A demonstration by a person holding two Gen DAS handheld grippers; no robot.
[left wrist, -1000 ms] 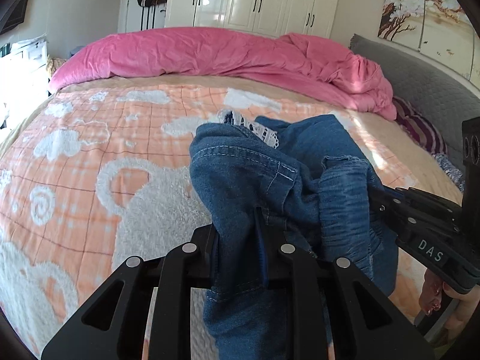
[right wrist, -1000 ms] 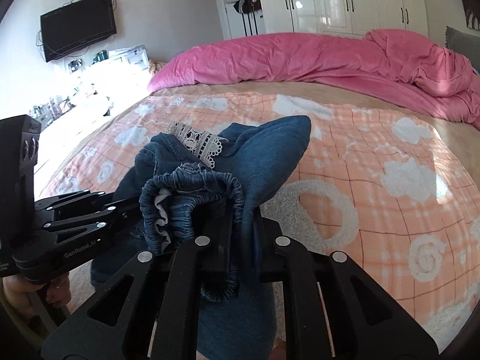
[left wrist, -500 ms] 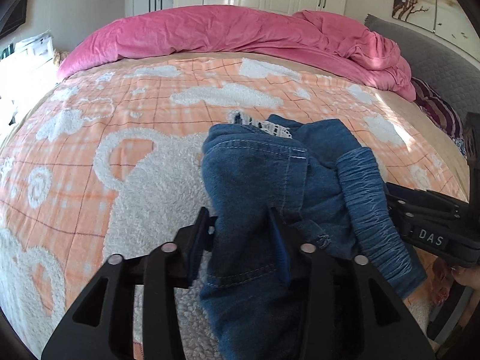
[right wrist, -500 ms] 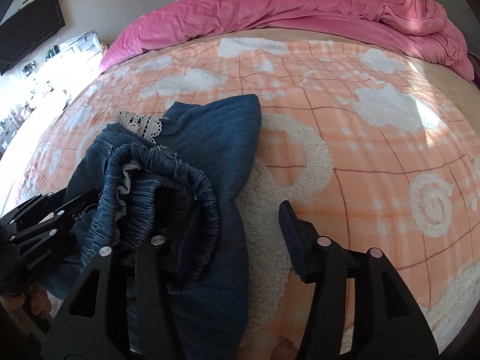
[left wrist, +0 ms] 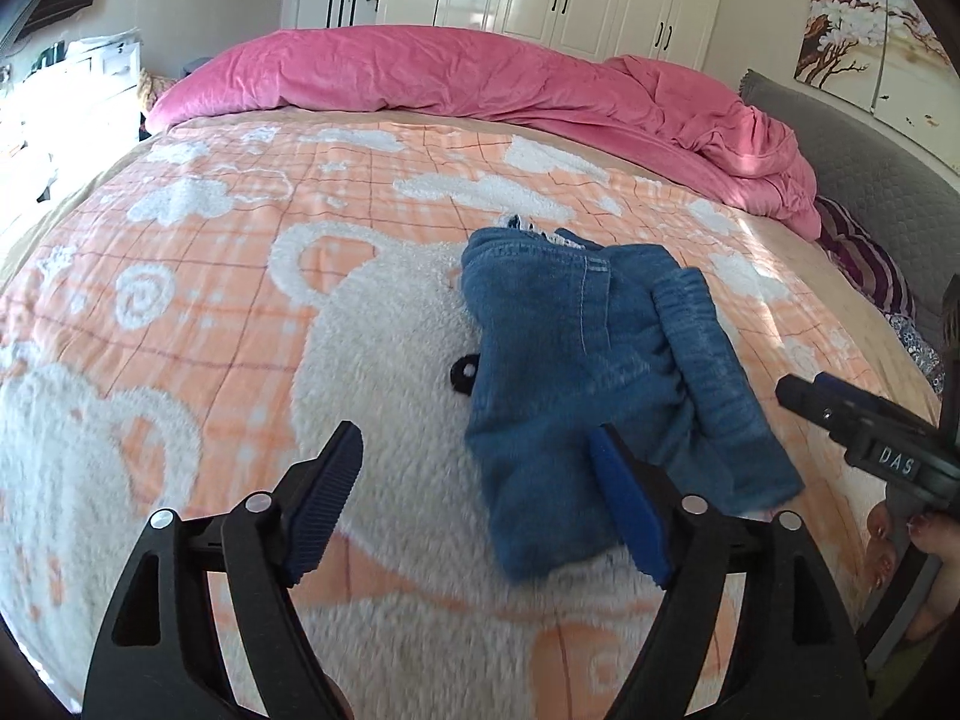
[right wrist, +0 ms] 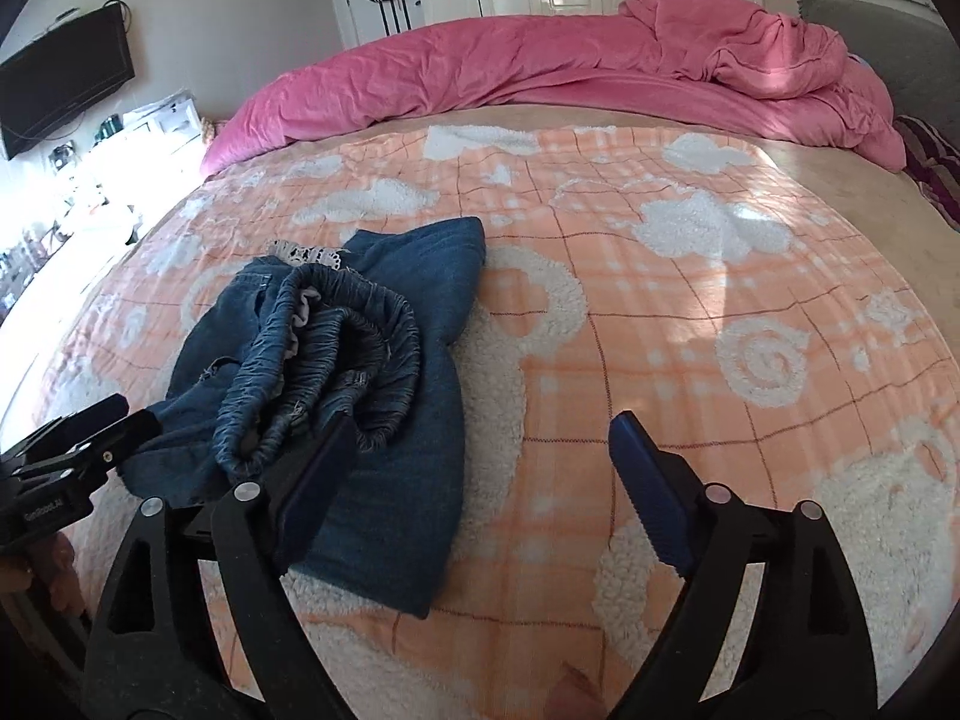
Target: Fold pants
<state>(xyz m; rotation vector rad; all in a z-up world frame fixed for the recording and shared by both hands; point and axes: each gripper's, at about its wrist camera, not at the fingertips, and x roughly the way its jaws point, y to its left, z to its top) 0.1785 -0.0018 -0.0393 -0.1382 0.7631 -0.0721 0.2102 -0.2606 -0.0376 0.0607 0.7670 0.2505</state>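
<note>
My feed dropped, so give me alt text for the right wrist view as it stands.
Folded blue denim pants lie on an orange-and-white plaid blanket, released; the right gripper has just been opening, jaws wide, nothing pressed between them. The left gripper sits at the left edge, and a pink duvet is bunched across the far side.

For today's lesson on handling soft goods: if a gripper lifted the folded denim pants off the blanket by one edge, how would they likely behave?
The pants would probably flop and unfold, since the layers lie loose and rumpled. The gathered waistband looks bulky, so that end may sag. On the fleecy blanket, pushing would likely bunch them rather than slide them.
</note>
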